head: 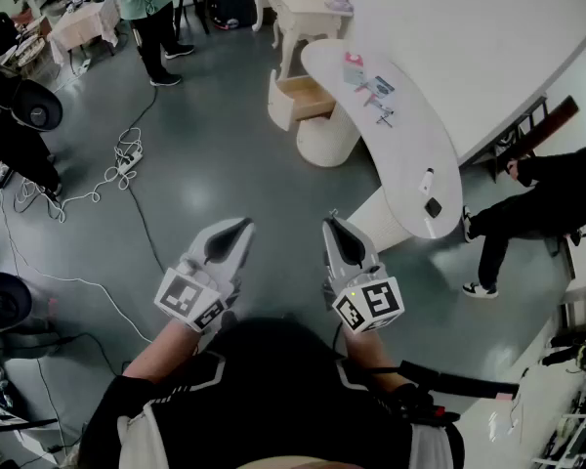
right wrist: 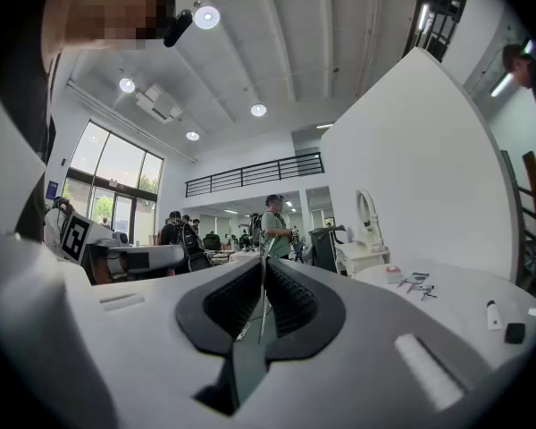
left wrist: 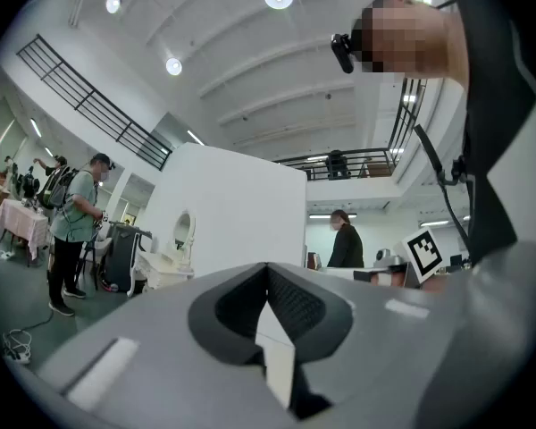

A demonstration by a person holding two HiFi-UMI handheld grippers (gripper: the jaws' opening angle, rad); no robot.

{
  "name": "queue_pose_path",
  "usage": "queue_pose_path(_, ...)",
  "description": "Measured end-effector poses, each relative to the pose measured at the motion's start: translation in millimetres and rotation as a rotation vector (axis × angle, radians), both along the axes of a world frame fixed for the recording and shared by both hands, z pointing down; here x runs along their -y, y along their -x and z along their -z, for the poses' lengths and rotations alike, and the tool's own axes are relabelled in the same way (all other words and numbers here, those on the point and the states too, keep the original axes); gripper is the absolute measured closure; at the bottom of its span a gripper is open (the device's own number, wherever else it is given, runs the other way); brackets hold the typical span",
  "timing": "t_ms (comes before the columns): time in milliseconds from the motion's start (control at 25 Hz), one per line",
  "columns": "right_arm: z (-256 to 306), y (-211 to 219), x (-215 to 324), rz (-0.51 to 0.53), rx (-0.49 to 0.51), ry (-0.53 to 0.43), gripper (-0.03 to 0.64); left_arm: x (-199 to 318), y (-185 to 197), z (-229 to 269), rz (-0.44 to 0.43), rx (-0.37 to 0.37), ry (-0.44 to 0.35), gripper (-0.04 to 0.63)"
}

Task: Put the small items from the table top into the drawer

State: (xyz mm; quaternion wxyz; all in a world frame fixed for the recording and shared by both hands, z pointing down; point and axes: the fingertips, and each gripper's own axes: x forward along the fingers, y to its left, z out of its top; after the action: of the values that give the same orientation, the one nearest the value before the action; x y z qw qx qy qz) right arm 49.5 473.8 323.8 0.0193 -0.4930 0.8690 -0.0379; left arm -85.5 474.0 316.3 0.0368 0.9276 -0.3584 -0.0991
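Observation:
A white curved table [head: 410, 174] stands ahead and to the right, with its drawer [head: 295, 100] pulled open at the far left end. Small items [head: 373, 90] lie at the table's far end: a pink packet and several small tools. A small white object [head: 427, 180] and a black one [head: 434, 207] lie nearer. In the right gripper view the table top [right wrist: 464, 307] shows at right with the tools [right wrist: 417, 282]. My left gripper [head: 242, 225] and right gripper [head: 332, 221] hang over the floor, well short of the table, both shut and empty.
Grey floor with cables [head: 107, 179] at left. A person in green [head: 151, 13] stands at the back left. Someone in black [head: 527, 198] sits right of the table. A white partition wall [head: 469, 27] backs the table. A dressing table [head: 298, 3] stands behind.

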Motion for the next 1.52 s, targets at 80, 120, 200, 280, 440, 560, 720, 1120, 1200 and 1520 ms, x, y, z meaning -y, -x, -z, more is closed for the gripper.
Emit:
queue_pose_path(80,3,3,-2,0.010,-0.009,-0.003,0.595,-2,0,-2,-0.010,0.002,0.019,0.595)
queue_pose_path(120,4,4,-3,0.016,-0.015,-0.006,0.595,-4,0,-3,-0.013,0.004,0.025,0.595)
queue_pose_path(200,5,8,-3,0.023,-0.023,-0.009,0.595,-4,1,-5,-0.015,0.004,0.036,0.595)
queue_pose_path(280,5,9,-1,0.020,-0.021,-0.009,0.595,-4,2,-6,-0.020,-0.009,0.050,0.595)
queue_pose_path(440,3,9,0,0.010,-0.008,-0.004,0.595,-5,5,-4,-0.036,-0.028,0.062,0.595)
queue_pose_path(560,1,12,1,0.007,0.002,0.006,0.595,-7,10,-4,-0.044,-0.008,0.048,0.595)
queue_pose_path(720,1,16,2,-0.008,-0.007,0.016,0.595,-7,13,-3,-0.088,0.047,0.027,0.595)
queue_pose_path(1120,5,33,0,-0.085,-0.016,-0.001,0.594,3,38,0,-0.141,0.044,0.065,0.595)
queue_pose_path(1200,9,42,1,-0.087,-0.026,-0.001,0.594,3,43,-1,-0.149,0.035,0.065,0.595)
queue_pose_path(1520,13,67,-8,-0.115,-0.083,-0.032,0.594,1,67,-5,-0.184,0.022,0.060,0.595)
